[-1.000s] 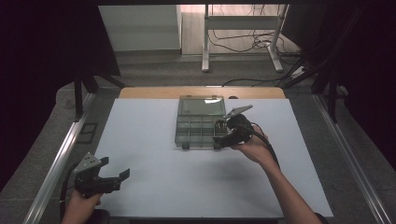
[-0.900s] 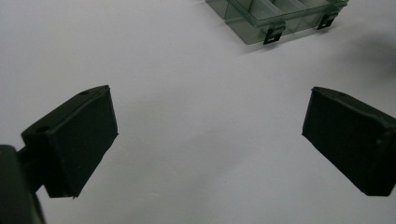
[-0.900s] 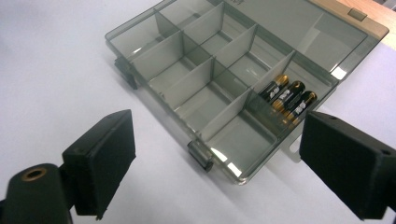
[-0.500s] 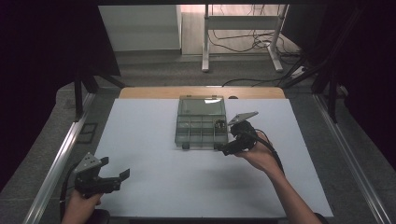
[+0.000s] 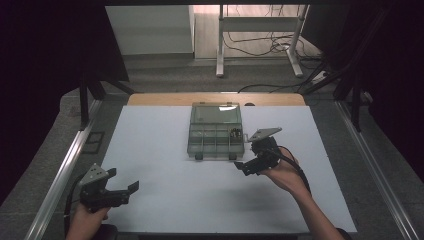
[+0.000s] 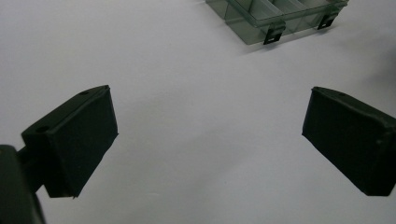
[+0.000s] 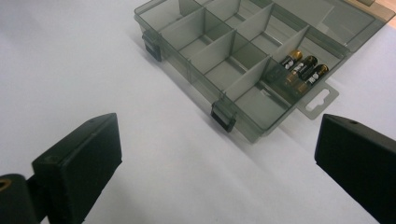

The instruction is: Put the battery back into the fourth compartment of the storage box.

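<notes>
A smoky clear compartment box lies open on the white table top, its lid folded back toward the far side. Three black-and-gold batteries lie side by side in one compartment on its right side; the other compartments look bare. My right gripper hovers open just in front of the box's right front corner, with nothing between its jaws. My left gripper stands open near the table's front left, far from the box, and holds nothing.
Two black latches hang on the box's front wall. A wooden strip borders the table's far edge. Metal rails run along both sides. Beyond the table stand a frame's legs and cables on the floor.
My right gripper has drawn back from the box's right side toward the front of the table. The left gripper has stayed in place.
</notes>
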